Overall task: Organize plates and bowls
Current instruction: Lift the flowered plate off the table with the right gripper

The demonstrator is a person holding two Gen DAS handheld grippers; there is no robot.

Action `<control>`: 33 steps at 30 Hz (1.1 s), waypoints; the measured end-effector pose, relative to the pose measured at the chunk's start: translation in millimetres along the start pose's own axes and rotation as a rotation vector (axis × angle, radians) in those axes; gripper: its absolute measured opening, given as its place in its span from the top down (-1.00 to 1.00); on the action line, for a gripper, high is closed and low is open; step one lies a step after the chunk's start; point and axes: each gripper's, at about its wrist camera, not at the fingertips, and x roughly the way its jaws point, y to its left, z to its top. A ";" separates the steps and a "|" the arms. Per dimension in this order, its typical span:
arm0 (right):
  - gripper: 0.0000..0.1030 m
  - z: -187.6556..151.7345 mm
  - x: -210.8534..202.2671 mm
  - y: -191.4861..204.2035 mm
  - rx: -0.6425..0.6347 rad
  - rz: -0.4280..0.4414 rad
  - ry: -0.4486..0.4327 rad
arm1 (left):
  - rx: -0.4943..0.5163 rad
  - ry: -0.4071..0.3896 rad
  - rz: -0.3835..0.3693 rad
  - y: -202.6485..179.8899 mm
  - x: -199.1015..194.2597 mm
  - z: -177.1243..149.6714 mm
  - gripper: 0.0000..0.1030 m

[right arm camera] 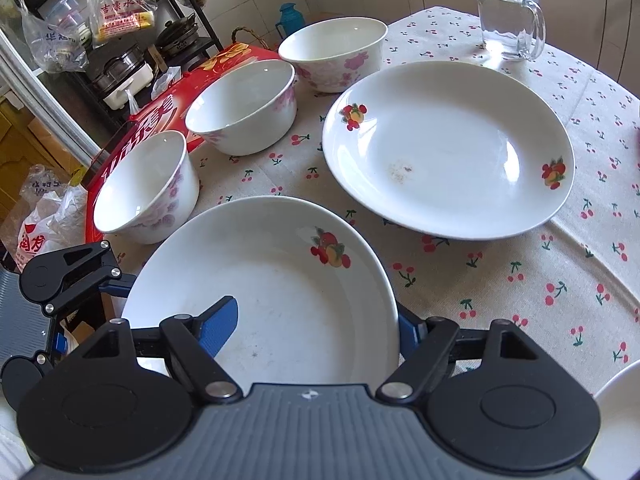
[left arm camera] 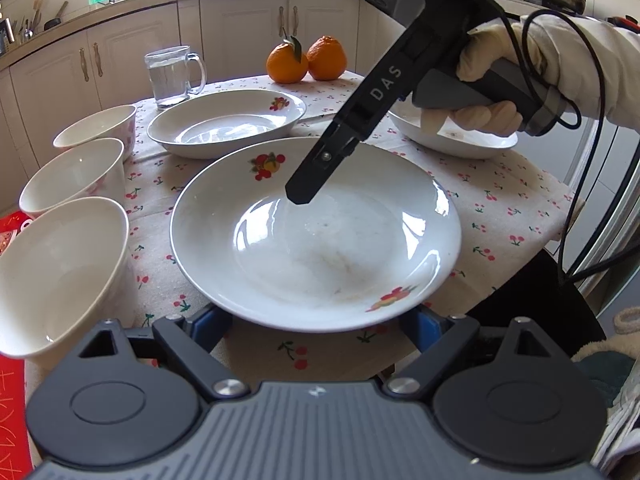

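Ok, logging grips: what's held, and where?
The nearest plate: left gripper clamps across its near edge; right gripper grips the opposite rim, one finger inside the plate.

Three bowls (right arm camera: 240,108) line the table's (right arm camera: 520,280) left edge. Two plates (right arm camera: 448,148) lie right of them (one nearer), a mug (right arm camera: 508,16) beyond.

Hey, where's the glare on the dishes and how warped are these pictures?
Left wrist view: window glare streaks the near white fruit-printed plate, and the cabinets bow from fisheye. Right wrist view: a bright patch on the far white fruit-printed plate, corners vignetted black.
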 end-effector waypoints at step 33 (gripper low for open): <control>-0.63 -47.3 -100.5 -42.7 0.152 -0.148 -0.159 | 0.212 -0.024 -0.164 -44.6 28.8 81.0 -0.74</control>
